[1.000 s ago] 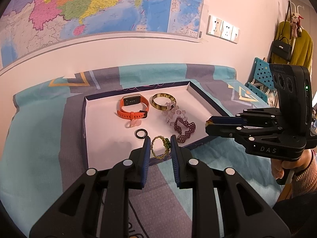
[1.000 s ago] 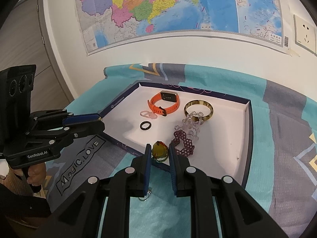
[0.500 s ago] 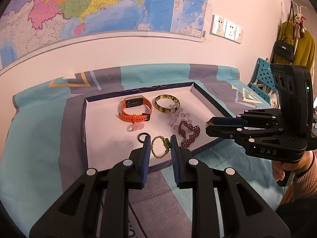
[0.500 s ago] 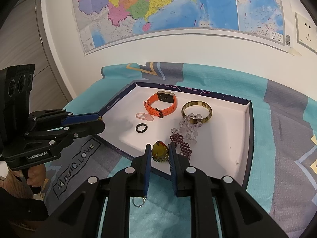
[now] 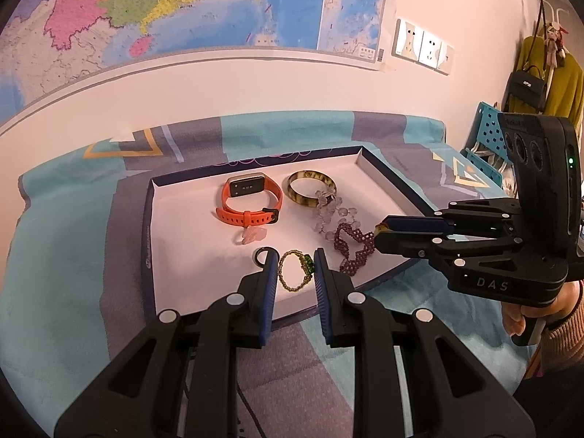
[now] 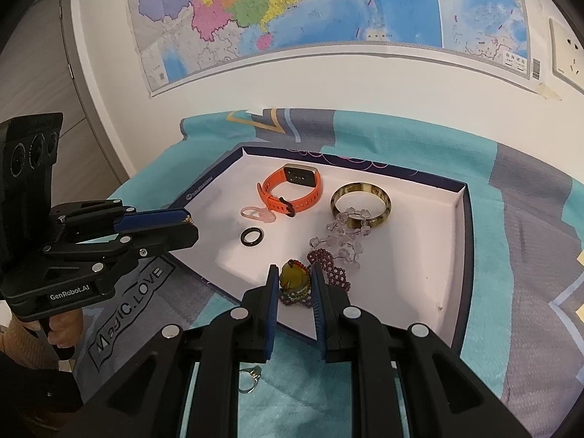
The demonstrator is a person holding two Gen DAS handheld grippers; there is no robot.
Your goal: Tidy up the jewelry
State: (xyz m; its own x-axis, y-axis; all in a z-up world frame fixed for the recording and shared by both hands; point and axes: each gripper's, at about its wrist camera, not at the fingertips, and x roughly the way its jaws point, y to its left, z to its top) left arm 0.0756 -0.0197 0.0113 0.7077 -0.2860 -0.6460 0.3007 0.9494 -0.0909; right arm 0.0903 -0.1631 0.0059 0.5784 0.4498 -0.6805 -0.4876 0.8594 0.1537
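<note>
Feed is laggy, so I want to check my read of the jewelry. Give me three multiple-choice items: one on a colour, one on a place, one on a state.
1. What colour is the watch strap?
A. green
B. orange
C. black

2. Where do the clear beads lie?
A. alone, touching nothing
B. on top of the watch
C. against the bangle

3. How is the watch strap?
A. buckled into a loop
B. laid out straight
C. torn in two

Answers:
1. B, the band is bright orange in both views.
2. C, the far end of the beads overlaps the bangle's near rim.
3. A, the dark buckle joins the two ends into a closed loop.
</note>
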